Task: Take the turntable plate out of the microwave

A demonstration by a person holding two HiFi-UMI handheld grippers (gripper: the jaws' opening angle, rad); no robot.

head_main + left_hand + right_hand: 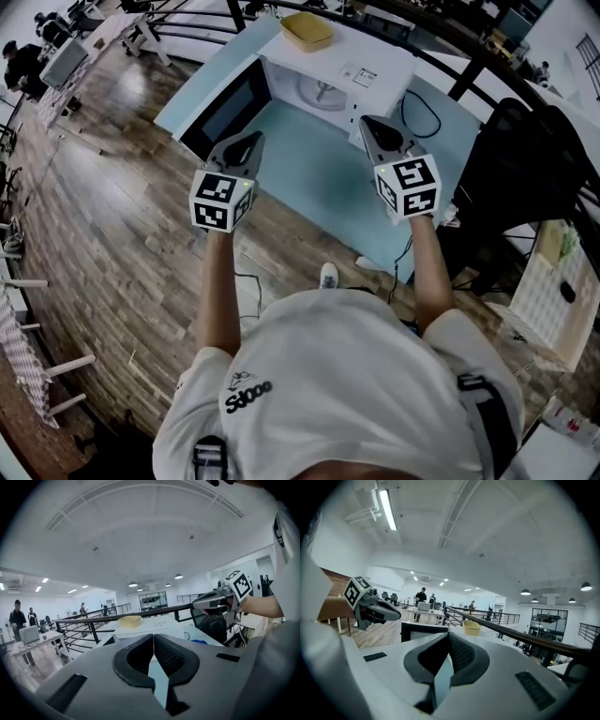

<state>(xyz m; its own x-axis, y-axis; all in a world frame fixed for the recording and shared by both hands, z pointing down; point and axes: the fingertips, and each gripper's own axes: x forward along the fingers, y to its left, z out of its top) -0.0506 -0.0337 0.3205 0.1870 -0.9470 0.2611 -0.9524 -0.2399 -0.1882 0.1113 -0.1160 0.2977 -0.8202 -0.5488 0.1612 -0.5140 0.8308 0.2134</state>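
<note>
A white microwave (366, 70) stands at the far end of a light blue table (319, 178), its door (225, 111) swung open to the left. The glass turntable plate (323, 91) lies inside the cavity. My left gripper (253, 141) and right gripper (368, 123) are both shut and empty, held side by side over the table's near part, short of the microwave. In the left gripper view the shut jaws (153, 641) point at the microwave (150, 627), with the right gripper (213, 601) alongside. In the right gripper view the jaws (449, 641) are shut and the left gripper (377, 609) shows at left.
A yellow bowl (307, 30) sits on top of the microwave. A black cable (422, 112) lies on the table at right. A black chair (525, 159) and a white rack (553, 291) stand to the right. A black railing (93, 620) runs behind the table.
</note>
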